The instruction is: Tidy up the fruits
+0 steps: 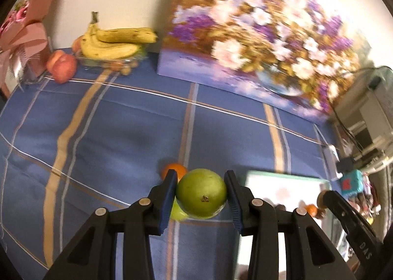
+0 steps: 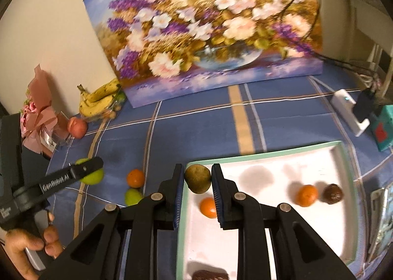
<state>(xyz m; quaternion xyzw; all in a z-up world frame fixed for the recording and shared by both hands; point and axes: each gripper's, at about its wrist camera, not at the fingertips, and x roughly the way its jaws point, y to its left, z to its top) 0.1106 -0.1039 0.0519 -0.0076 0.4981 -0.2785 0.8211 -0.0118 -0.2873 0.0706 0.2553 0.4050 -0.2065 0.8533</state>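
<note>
1. Both grippers are clamped on fruit: the left gripper (image 1: 201, 196) grips a green apple (image 1: 201, 194) between its blue pads, lifted above the blue plaid tablecloth (image 1: 110, 132), and the right gripper (image 2: 197, 187) pinches a brown kiwi (image 2: 198, 179) over the near-left corner of the tray.
2. Leaning on the wall along the far edge of the tabletop stands a large flower painting (image 2: 203, 34).
3. A white tray with a mint-green rim (image 2: 270, 151) lies at the near right of the tabletop.
4. A bunch of bananas (image 1: 115, 42) rests on a clear dish of small fruit at the far-left corner, with a pink wrapped bouquet (image 1: 27, 34) further left.
5. A red apple (image 1: 62, 66) sits on the cloth just beside that dish.
6. Inside the tray lie two mandarins, one (image 2: 208, 207) partly behind the right gripper's finger and another (image 2: 306, 195) near the right rim, touching a dark brown round fruit (image 2: 332, 194).
7. On the cloth left of the tray sit a third mandarin (image 2: 135, 178) and a small green fruit (image 2: 132, 197), close together.
8. A dark object at the tray's near edge is too cropped to identify.
</note>
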